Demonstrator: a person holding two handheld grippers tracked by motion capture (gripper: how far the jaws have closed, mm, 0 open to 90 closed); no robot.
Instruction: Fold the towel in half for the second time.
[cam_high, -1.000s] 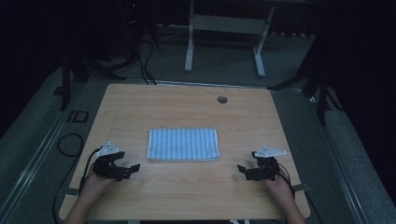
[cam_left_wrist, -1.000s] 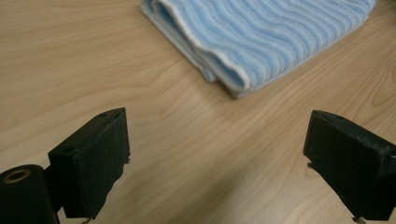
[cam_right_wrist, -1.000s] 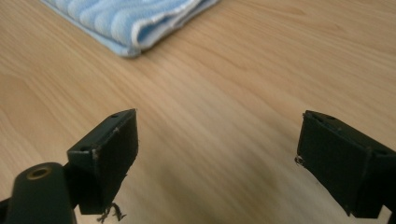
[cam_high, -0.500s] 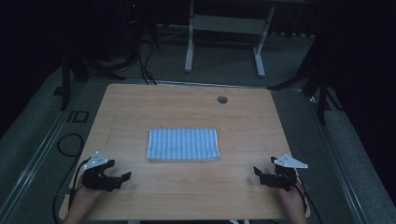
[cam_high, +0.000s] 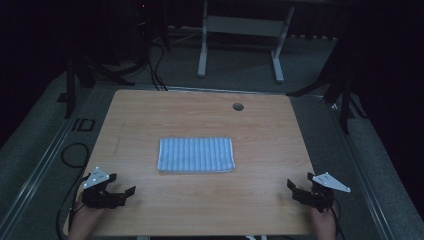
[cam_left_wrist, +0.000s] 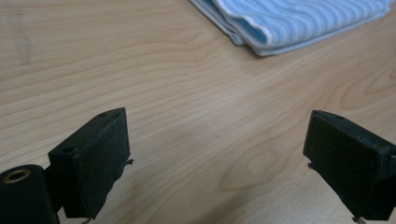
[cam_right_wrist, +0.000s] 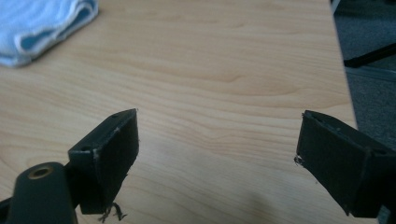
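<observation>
A lab or test room, dim and bare, built for recording. At the centre, a light wooden table with a round cable hole (cam_high: 238, 106) near its far edge. Beyond the table, the white metal legs of a second bench (cam_high: 240, 30) on grey carpeted floor (cam_high: 310, 65). Left of the table, black cables (cam_high: 150, 70) trailing over the floor beside a black stand (cam_high: 75, 80). Right of the table, another dark stand (cam_high: 345, 95).

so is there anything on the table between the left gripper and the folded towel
No. The stretch between the left gripper and the folded blue striped towel is bare wooden table, as the high view and the left gripper view both show.
</observation>
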